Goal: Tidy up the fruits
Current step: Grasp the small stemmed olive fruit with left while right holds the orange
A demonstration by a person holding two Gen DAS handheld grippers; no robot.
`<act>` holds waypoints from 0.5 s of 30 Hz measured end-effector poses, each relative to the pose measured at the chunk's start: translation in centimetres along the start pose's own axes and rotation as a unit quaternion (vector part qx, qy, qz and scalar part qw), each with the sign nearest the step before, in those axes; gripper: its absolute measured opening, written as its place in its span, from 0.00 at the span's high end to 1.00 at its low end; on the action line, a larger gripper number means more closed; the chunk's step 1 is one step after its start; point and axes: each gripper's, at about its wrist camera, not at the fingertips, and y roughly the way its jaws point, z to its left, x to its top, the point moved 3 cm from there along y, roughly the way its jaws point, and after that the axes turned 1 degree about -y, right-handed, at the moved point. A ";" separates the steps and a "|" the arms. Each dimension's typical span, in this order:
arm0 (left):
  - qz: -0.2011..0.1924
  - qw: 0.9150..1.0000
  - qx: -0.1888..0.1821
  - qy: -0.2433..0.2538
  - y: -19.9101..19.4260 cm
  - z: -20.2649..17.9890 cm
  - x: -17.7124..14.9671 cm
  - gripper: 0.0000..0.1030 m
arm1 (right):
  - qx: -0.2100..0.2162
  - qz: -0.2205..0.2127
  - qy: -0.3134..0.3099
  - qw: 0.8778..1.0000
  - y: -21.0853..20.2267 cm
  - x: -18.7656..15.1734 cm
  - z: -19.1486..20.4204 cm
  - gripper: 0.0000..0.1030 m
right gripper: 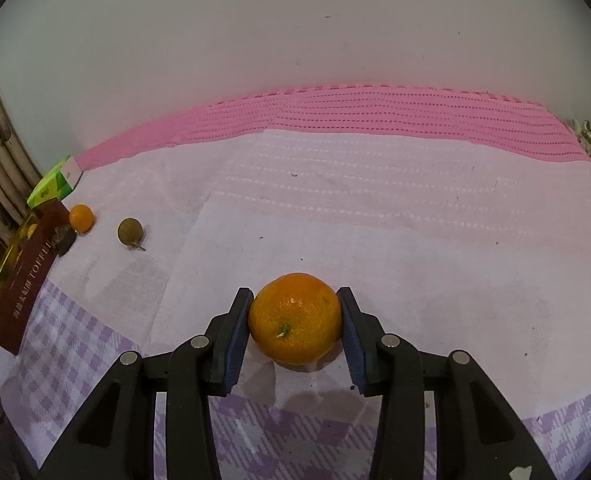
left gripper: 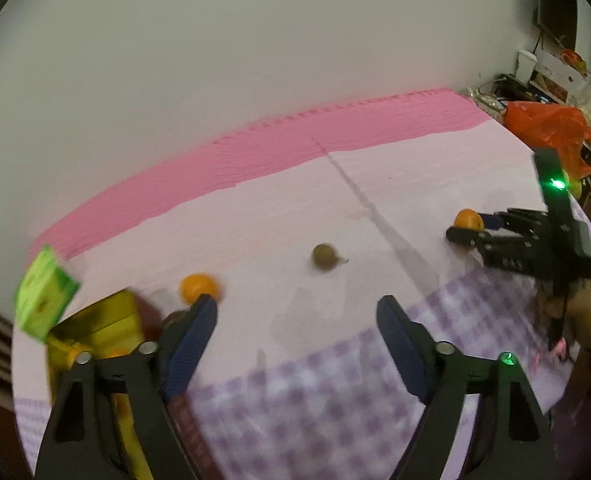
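The right gripper (right gripper: 295, 316) had its blue-padded jaws closed against both sides of a round orange tangerine (right gripper: 295, 318) resting on the pale pink cloth-covered table (right gripper: 415, 220). The left gripper (left gripper: 297, 320) hovered with its jaws spread wide and nothing between them. Ahead of it lay a smaller orange fruit (left gripper: 199, 286) and a round brownish-green fruit (left gripper: 324, 257), near a yellow-and-maroon toffee box (right gripper: 23, 272).

A plain grey-white wall (right gripper: 295, 32) fills the far side. The tabletop (right gripper: 415, 240) wears a pale cloth with a pink band (right gripper: 375, 116) at its far edge and lilac checks (right gripper: 75, 340) near. Far right, cluttered shelves (left gripper: 551, 68) hold an orange plastic bag (left gripper: 543, 124).
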 end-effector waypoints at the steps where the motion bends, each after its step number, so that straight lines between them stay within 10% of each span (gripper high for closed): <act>1: 0.008 1.000 -0.007 0.001 1.1 -0.3 0.5 0.37 | 0.002 0.000 0.001 1.000 0.0 0.0 -0.1 0.62; 13: 0.065 0.997 -0.018 -0.030 10.8 -0.9 2.4 0.44 | 0.015 -0.002 0.011 1.000 0.0 0.0 -0.3 0.61; 15: 0.080 0.996 -0.013 -0.030 12.2 -0.9 2.2 0.59 | 0.015 -0.002 0.011 1.000 0.0 0.0 -0.3 0.60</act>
